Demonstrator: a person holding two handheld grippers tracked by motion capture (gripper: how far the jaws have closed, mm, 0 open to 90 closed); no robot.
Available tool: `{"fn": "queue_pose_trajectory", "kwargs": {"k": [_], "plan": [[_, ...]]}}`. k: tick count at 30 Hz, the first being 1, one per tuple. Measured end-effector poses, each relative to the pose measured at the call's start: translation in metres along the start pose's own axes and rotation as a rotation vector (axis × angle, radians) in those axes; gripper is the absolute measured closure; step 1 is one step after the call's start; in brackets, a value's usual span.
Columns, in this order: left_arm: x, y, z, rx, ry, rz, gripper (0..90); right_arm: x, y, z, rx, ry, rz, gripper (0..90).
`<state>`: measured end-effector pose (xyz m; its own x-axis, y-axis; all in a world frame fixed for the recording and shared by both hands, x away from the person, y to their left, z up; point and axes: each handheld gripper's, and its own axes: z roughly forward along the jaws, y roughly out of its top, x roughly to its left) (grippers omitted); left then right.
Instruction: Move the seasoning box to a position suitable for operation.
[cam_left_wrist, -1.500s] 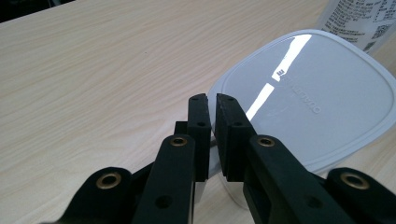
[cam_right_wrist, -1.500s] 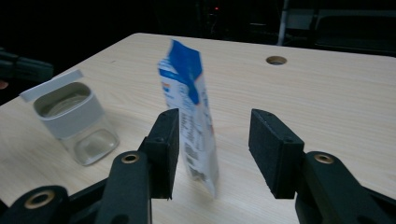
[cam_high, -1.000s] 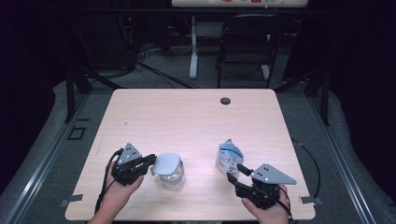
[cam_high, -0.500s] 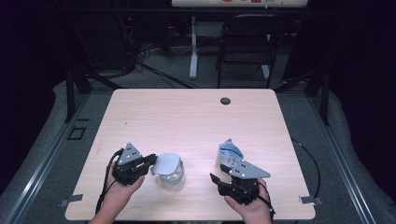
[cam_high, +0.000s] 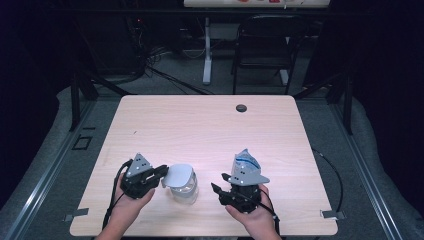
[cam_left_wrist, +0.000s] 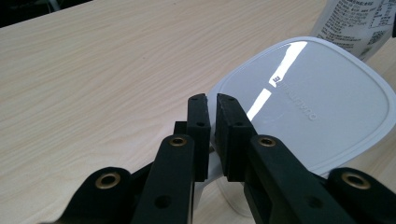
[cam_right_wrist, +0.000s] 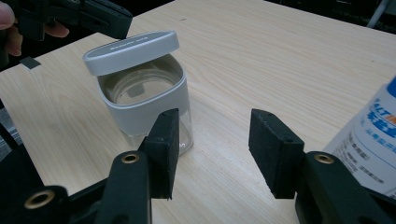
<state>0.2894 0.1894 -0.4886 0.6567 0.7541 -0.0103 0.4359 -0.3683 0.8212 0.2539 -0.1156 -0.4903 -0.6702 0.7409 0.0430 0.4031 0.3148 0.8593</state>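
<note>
A clear jar (cam_high: 185, 191) with a white collar (cam_right_wrist: 140, 109) stands near the table's front edge. Its white lid (cam_high: 178, 175) is tilted up off the rim, and my left gripper (cam_high: 162, 173) is shut on the lid's edge (cam_left_wrist: 219, 100). My right gripper (cam_high: 219, 183) hovers just right of the jar, open, its jaws (cam_right_wrist: 217, 140) aimed at the jar with nothing between them. A white and blue pouch (cam_high: 244, 161) stands behind the right gripper; it sits at the right edge (cam_right_wrist: 369, 140) in the right gripper view.
The wooden table (cam_high: 200, 125) has a small dark grommet (cam_high: 241, 108) near its far edge. A chair (cam_high: 265, 45) and a desk leg (cam_high: 206, 50) stand on the floor beyond the table. A cable (cam_high: 330, 165) trails off the table's right side.
My right gripper has swung left from beside the pouch to in front of it and now points at the jar. The left gripper has kept its hold on the lid.
</note>
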Motion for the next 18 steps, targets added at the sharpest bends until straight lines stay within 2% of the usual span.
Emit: {"fn": "queue_pose_trajectory", "kwargs": {"k": [18], "plan": [[0.0, 0.0, 0.0, -0.003, -0.003, 0.003, 84.9, 0.012, 0.005, 0.031, 0.032, 0.023, -0.018, 53.3]]}}
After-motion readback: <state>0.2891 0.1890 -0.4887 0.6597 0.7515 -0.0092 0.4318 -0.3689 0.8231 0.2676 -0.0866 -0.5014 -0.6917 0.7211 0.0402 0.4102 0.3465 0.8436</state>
